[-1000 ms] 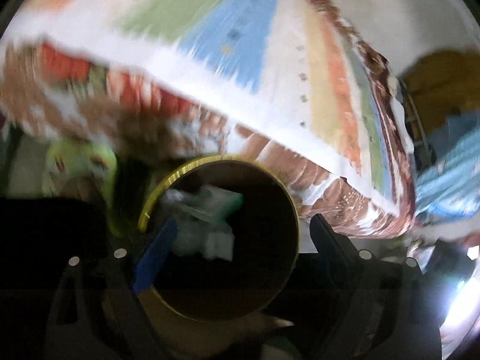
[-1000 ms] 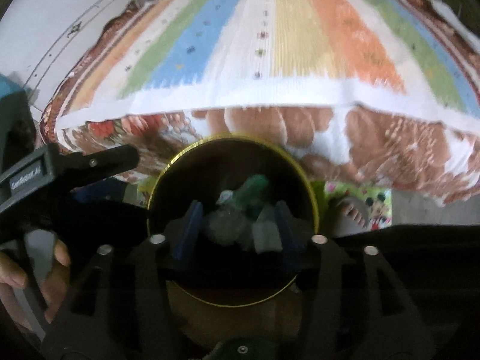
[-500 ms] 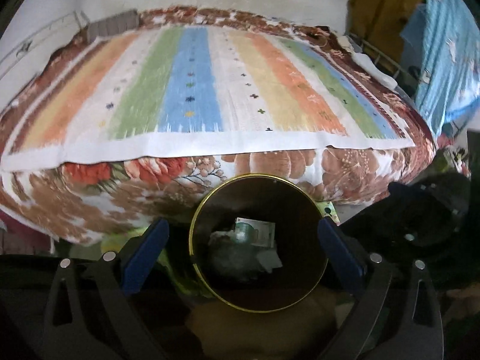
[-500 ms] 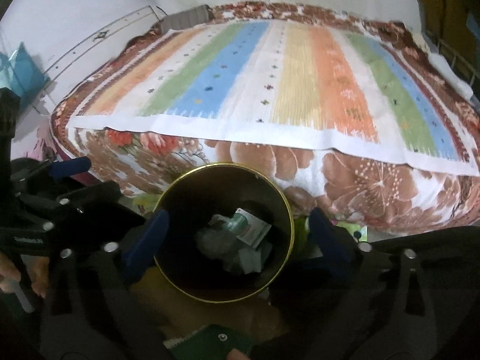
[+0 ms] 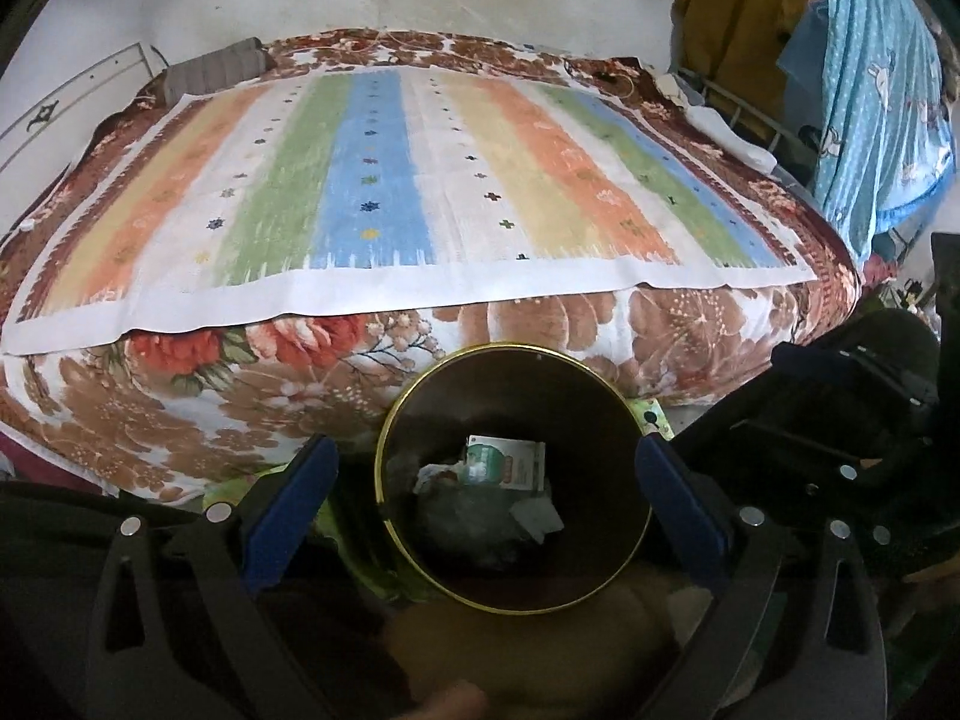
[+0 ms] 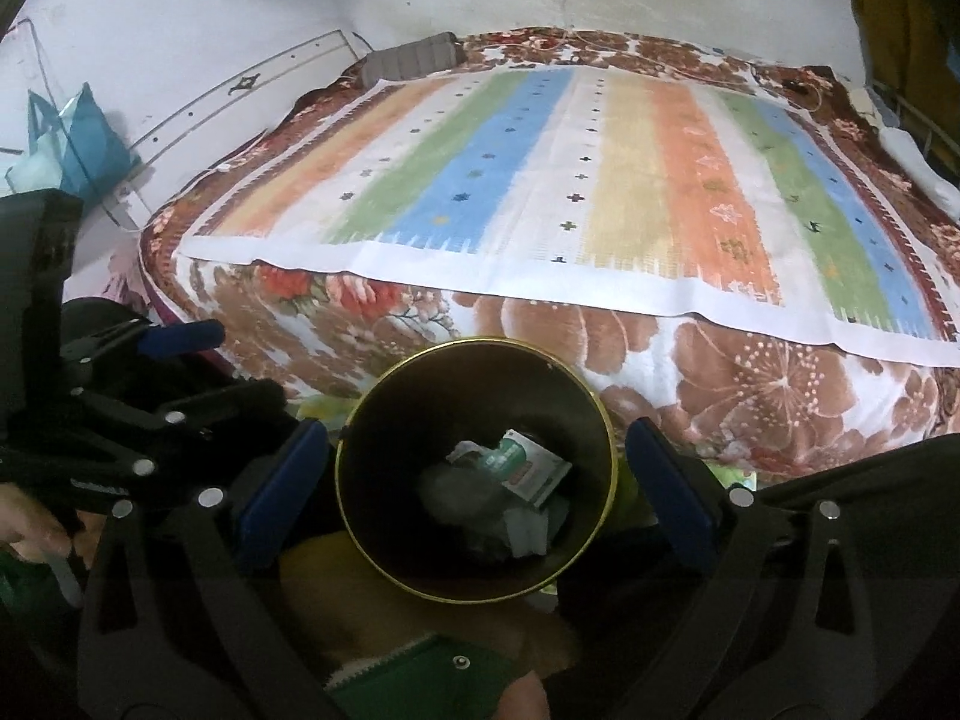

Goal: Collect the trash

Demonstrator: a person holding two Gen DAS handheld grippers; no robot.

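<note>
At foot of bed: round dark bin with gold rim (image 5: 513,480) on floor, just beside mattress edge. Inside bin: crumpled trash (image 5: 492,498), white-green packet (image 6: 528,468) on top. Left claw (image 5: 486,495) above bin, blue pads spread wide, nothing between them. Right claw (image 6: 474,480) likewise spread, empty, over bin. Striped mat (image 5: 390,180) flat across floral bedcover (image 5: 240,378). Blue cloth (image 5: 882,90) hanging at right.
</note>
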